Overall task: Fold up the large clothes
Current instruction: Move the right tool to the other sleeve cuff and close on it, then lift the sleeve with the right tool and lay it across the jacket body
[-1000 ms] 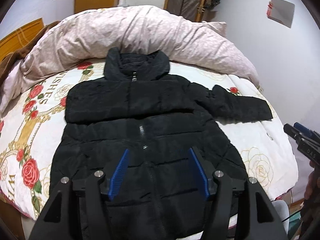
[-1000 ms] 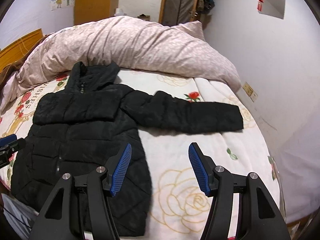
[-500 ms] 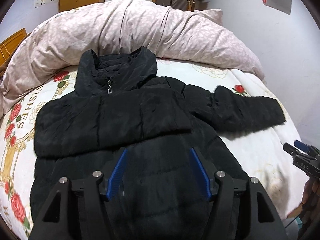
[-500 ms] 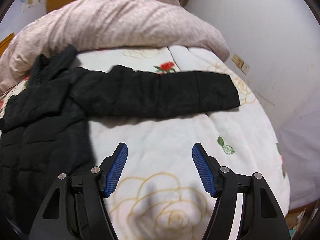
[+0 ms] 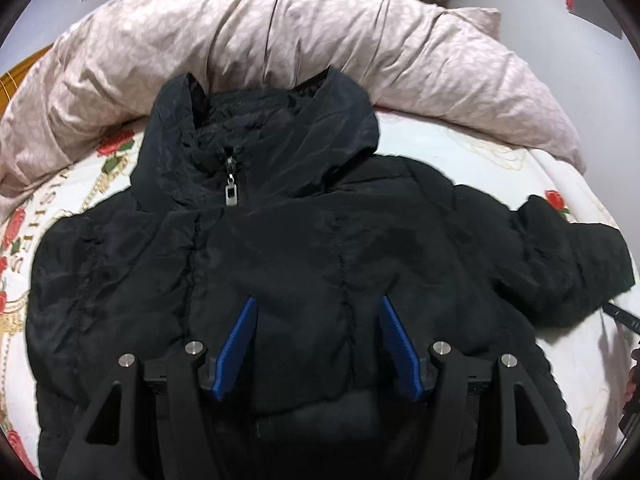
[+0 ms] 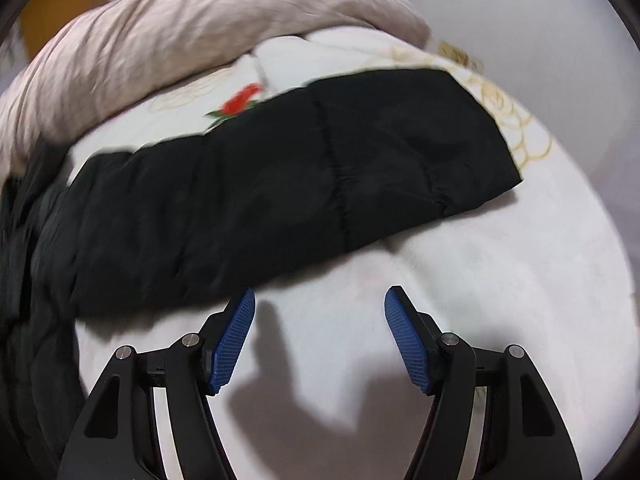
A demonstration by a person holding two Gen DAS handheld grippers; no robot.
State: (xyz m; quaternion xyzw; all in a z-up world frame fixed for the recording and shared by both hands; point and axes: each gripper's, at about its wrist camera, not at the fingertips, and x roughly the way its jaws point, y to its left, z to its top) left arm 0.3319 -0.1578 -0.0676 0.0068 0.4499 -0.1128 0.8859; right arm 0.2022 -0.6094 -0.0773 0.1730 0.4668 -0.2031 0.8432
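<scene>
reaching: both grippers are out over a black padded jacket (image 5: 320, 240) spread front-up on a bed; no fold looks finished yet.
jacket position: it lies flat on the rose-print bedsheet (image 5: 480, 152), collar (image 5: 260, 140) at the far end against the pink duvet (image 5: 320, 32), hem nearest the cameras; the zip is closed to the neck, with the silver zip pull (image 5: 231, 193) showing.
left gripper (image 5: 316, 336): jaws wide apart, nothing between the blue pads, poised low over the chest of the jacket; whether the pads touch the cloth i cannot tell.
right gripper (image 6: 320, 332): jaws wide apart and empty, over bare white sheet just near of the sleeve; the view is motion-blurred.
right-hand sleeve (image 6: 300, 184): stretched out straight to the right across the sheet, cuff (image 6: 472, 140) at the far right end, not yet brought over the body.
left-hand sleeve: in the left wrist view a band of quilted cloth lies across the chest, which looks like this sleeve already laid inward, but i cannot be sure.
done so far, by my reading: the jacket is laid out and smoothed, perhaps one sleeve tucked.
left to do, by my reading: take hold of the outstretched sleeve, fold it across the front, then fold the body up from hem toward collar.
</scene>
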